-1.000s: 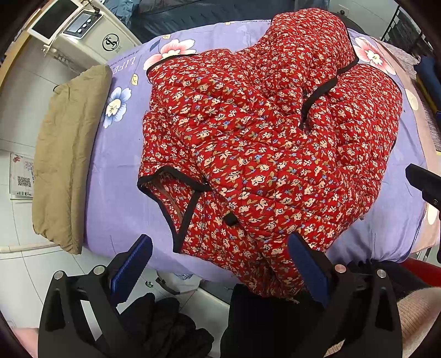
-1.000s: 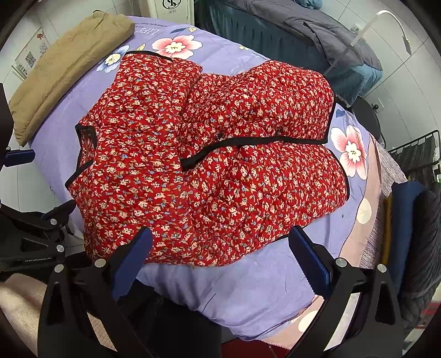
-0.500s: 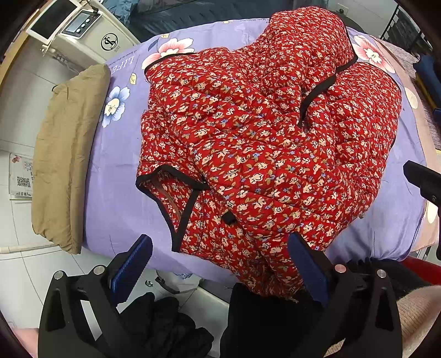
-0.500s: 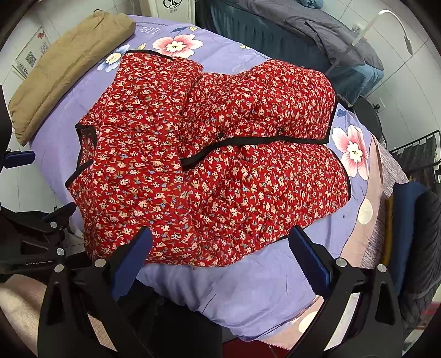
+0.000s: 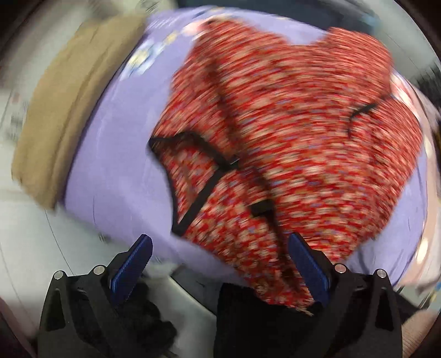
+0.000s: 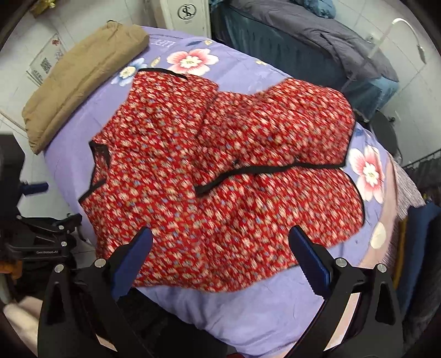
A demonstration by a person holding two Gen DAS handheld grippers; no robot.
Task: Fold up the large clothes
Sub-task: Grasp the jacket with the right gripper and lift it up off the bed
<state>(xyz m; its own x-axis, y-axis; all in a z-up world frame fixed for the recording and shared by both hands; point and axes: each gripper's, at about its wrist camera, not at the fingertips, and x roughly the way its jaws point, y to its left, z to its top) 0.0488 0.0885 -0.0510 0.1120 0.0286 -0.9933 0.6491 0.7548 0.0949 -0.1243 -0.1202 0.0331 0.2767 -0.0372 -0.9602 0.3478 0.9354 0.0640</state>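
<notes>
A red floral quilted jacket with black trim (image 6: 220,170) lies spread and partly folded on a purple flowered sheet (image 6: 242,311). In the left wrist view the jacket (image 5: 289,143) is motion-blurred, and its near hem hangs over the bed's front edge. My left gripper (image 5: 220,264) is open and empty, just in front of that hem and the black-edged opening (image 5: 193,190). My right gripper (image 6: 220,258) is open and empty, above the jacket's near edge. The left gripper also shows at the left edge of the right wrist view (image 6: 41,220).
A tan folded cushion (image 6: 80,77) lies on the bed's far left side. A white machine (image 6: 184,16) and a dark grey bedding pile (image 6: 317,35) stand behind the bed. Dark blue fabric (image 6: 421,247) is at the right. Black clothing (image 5: 154,330) lies on the floor below the left gripper.
Both grippers have moved in closer to the jacket. The left wrist view has swung fast and is now blurred. The jacket has not changed shape.
</notes>
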